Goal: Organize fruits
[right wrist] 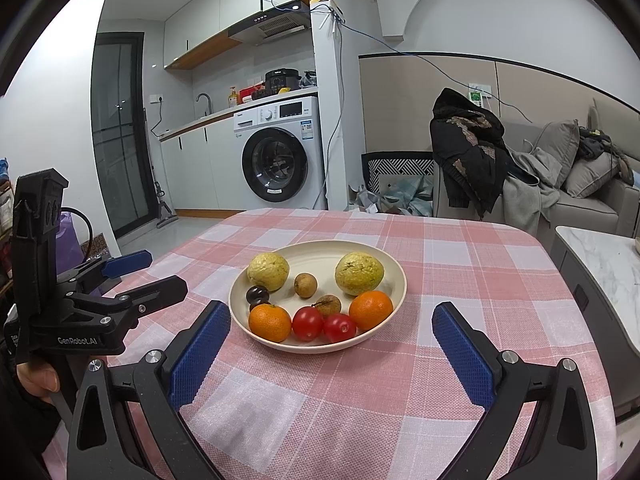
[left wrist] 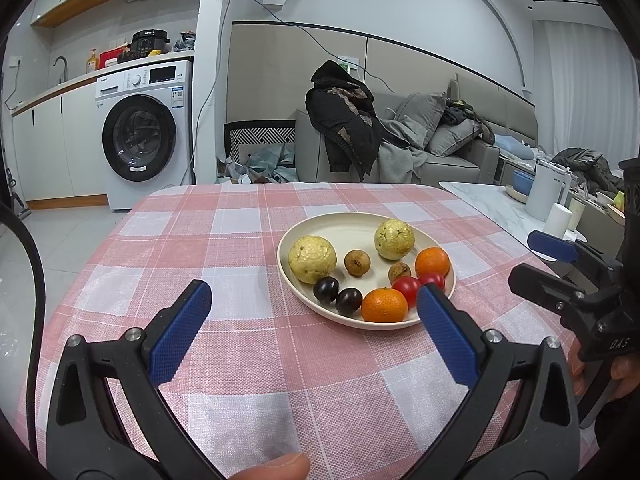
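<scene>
Cream plate (right wrist: 394,276) of fruit lies ahead between the right claw's (right wrist: 330,330) spread fingers.

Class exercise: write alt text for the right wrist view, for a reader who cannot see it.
A cream plate of fruit sits on a pink checked tablecloth: two guavas, two oranges, two tomatoes, two longans and dark plums. The open right gripper frames it from the near side, empty. The left gripper is at the left edge, open.

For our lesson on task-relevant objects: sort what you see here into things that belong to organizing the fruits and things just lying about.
Belongs to the job:
plate
guavas
oranges
tomatoes
longans
dark plums
left gripper, right gripper, jaws open

Lying about:
washing machine
jacket
white kettle
</scene>
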